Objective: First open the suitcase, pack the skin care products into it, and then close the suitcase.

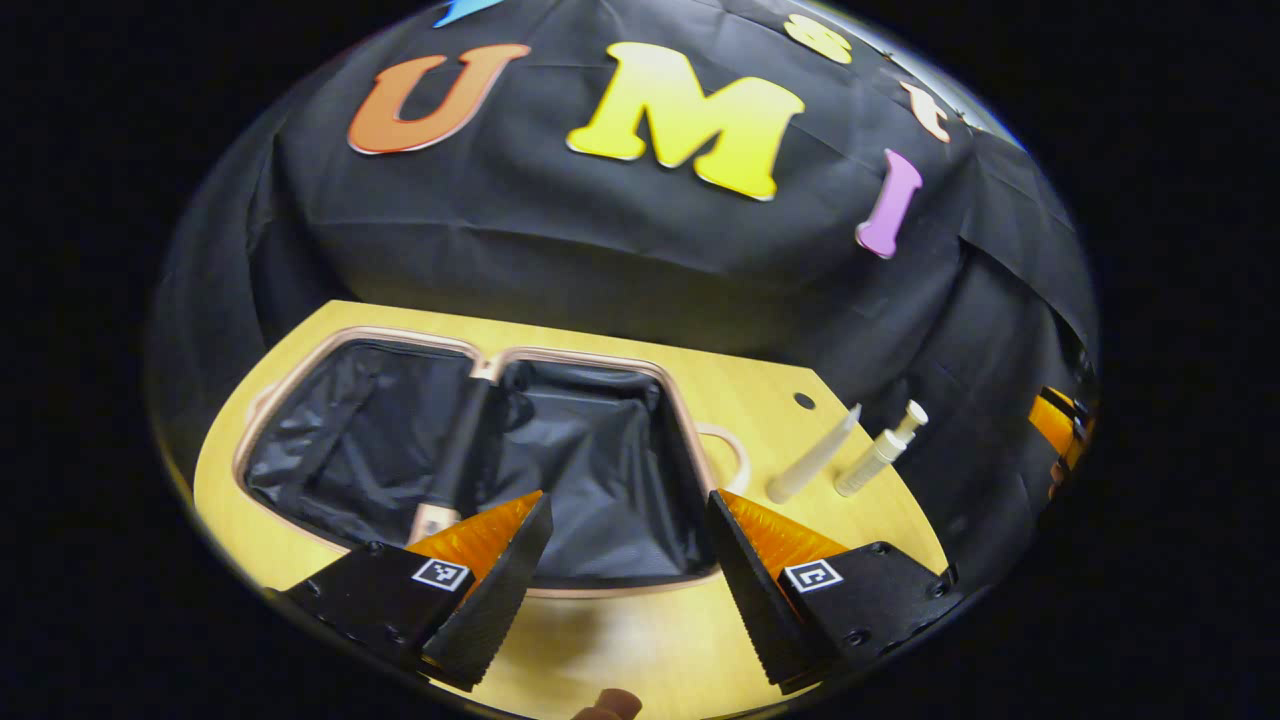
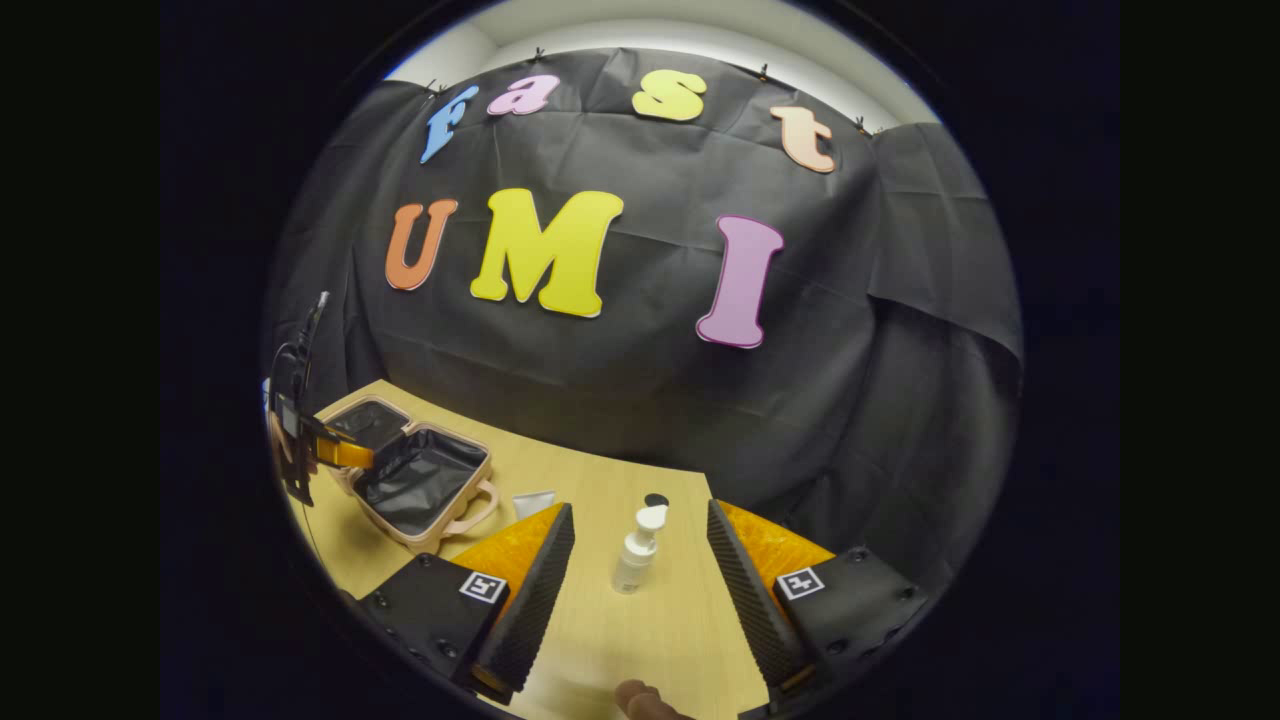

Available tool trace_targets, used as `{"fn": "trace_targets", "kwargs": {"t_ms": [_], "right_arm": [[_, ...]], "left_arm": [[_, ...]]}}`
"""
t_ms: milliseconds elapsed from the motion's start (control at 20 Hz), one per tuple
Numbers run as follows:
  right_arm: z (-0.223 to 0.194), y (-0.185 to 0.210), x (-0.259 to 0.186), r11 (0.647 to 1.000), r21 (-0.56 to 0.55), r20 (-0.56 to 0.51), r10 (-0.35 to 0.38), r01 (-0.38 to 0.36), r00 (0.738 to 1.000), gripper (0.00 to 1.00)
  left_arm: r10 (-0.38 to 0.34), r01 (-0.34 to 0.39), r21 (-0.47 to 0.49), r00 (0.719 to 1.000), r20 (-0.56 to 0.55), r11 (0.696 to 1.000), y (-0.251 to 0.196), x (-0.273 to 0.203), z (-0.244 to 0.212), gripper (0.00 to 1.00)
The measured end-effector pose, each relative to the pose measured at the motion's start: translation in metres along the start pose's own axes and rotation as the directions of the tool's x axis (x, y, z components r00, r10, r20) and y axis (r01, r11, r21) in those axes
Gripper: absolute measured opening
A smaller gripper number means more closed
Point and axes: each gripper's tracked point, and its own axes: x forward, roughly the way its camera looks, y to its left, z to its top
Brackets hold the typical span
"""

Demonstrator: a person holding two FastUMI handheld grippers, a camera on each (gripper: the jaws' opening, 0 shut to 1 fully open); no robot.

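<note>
Pale wood forms the table (image 1: 640, 640), and black cloth hangs behind it as the booth's wall.

In the left gripper view, the left gripper (image 1: 628, 560) has its fingers spread wide and holds nothing. It hovers at the near edge of the suitcase (image 1: 470, 460), which lies flat and open on the table, so that the black lining of both halves is seen. The right half of the case lies just ahead, between the fingers. To the right of the case, apart from it, two skin care products lie on the wood: a pale tube (image 1: 812, 455) and, just beside it, a pump bottle (image 1: 882, 448).

In the right gripper view, the right gripper (image 2: 640, 570) is also wide open and empty. The pump bottle (image 2: 637, 550) stands upright between its fingers, touching neither. The tube (image 2: 532, 502) is partly hidden behind the left finger, so perhaps only its flat end shows. Farther off to the left lies the open suitcase (image 2: 415, 475), with the left gripper (image 2: 345, 455) above its far half.
</note>
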Motion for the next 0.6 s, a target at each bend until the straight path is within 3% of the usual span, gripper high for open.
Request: {"fn": "trace_targets", "kwargs": {"t_ms": [300,600], "right_arm": [[-0.033,-0.047,0.01,0.999,0.034,-0.061,0.006,-0.004,0.998,0.79],[-0.059,-0.094,0.017,0.999,-0.03,-0.094,-0.013,0.01,0.995,0.79]], "left_arm": [[-0.153,0.156,0.035,0.985,-0.078,0.987,-0.109,0.057,-0.027,0.98],[-0.205,0.221,0.151,0.972,-0.111,0.964,-0.162,0.14,-0.034,0.99]]}}
